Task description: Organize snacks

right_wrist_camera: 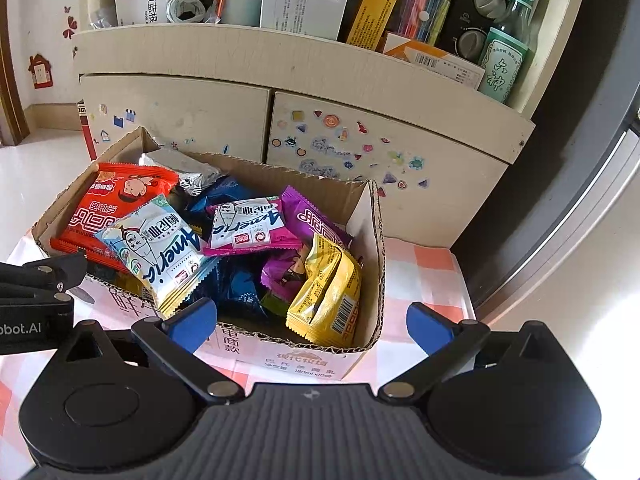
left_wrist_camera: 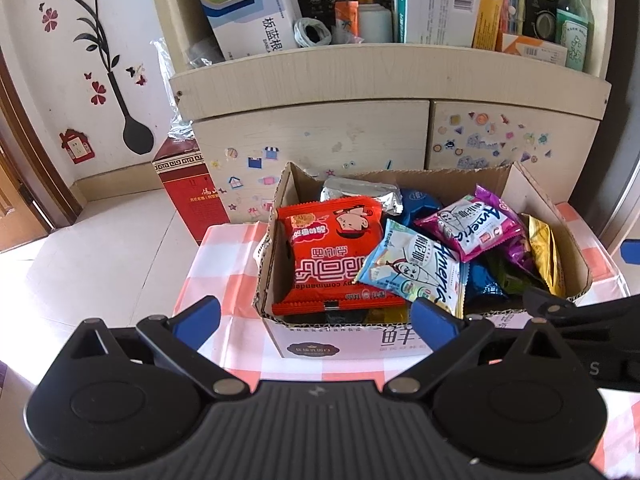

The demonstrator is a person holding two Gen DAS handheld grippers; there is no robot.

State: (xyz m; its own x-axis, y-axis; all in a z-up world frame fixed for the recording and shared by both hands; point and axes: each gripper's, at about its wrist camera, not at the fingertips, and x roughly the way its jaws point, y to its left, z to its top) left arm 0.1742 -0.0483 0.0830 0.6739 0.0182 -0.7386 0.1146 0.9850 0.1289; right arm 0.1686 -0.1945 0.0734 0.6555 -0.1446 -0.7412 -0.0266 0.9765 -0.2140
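Note:
A cardboard box full of snack packets stands on a pink-and-white checked cloth. On top lie a red packet, a pale blue packet, a magenta packet and a yellow packet. My left gripper hovers open at the box's near edge, nothing between its blue pads. My right gripper is open too, in front of the box's near right corner, empty.
Behind the box stands a beige cabinet with stickered doors and a cluttered open shelf of boxes and a green bottle. A red carton stands on the tiled floor at the left. A dark panel rises at the right.

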